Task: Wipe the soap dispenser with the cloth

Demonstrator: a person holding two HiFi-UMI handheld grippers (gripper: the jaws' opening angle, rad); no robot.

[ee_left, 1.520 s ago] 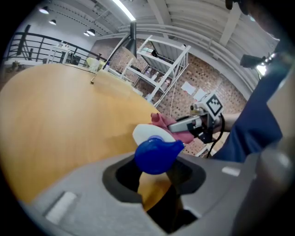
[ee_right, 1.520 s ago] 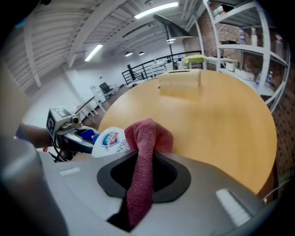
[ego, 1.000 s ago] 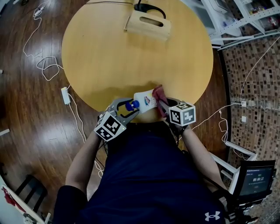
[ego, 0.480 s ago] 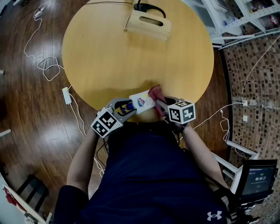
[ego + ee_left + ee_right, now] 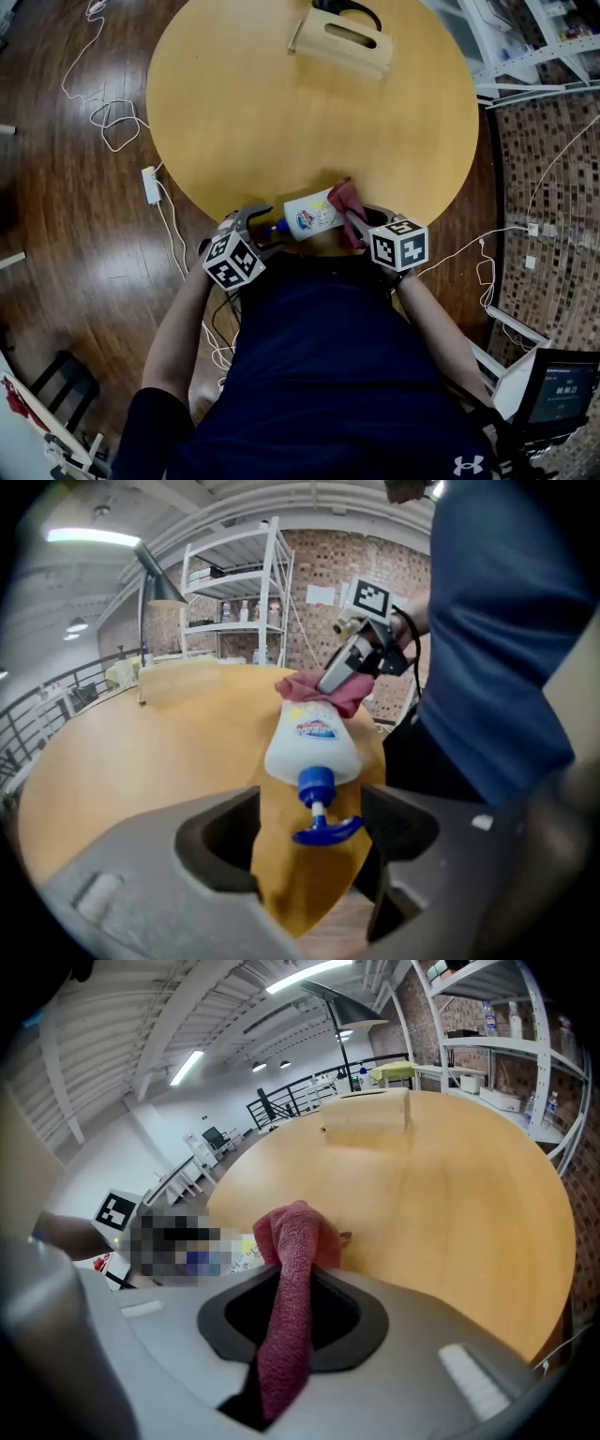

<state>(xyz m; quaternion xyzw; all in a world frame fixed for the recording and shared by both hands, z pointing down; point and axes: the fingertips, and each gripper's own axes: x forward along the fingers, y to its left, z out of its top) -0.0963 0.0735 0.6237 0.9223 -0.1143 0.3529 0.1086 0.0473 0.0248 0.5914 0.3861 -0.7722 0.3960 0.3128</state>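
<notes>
The white soap dispenser with a blue pump lies on its side near the front edge of the round wooden table, pump end toward my left gripper. That gripper's jaws have just been opening and now stand wide. The pump sits between them with gaps on both sides. My right gripper is shut on a red cloth, whose bunched end rests against the bottle's base. In the left gripper view the cloth covers the bottle's far end.
A wooden box with a slot handle stands at the table's far side, with a black object behind it. White cables and a power strip lie on the floor at left. Shelving stands at right.
The left gripper's jaws opened and let go of the pump. That gripper sank and drew back toward the person. The bottle now lies on the table. The right gripper still holds the cloth.
</notes>
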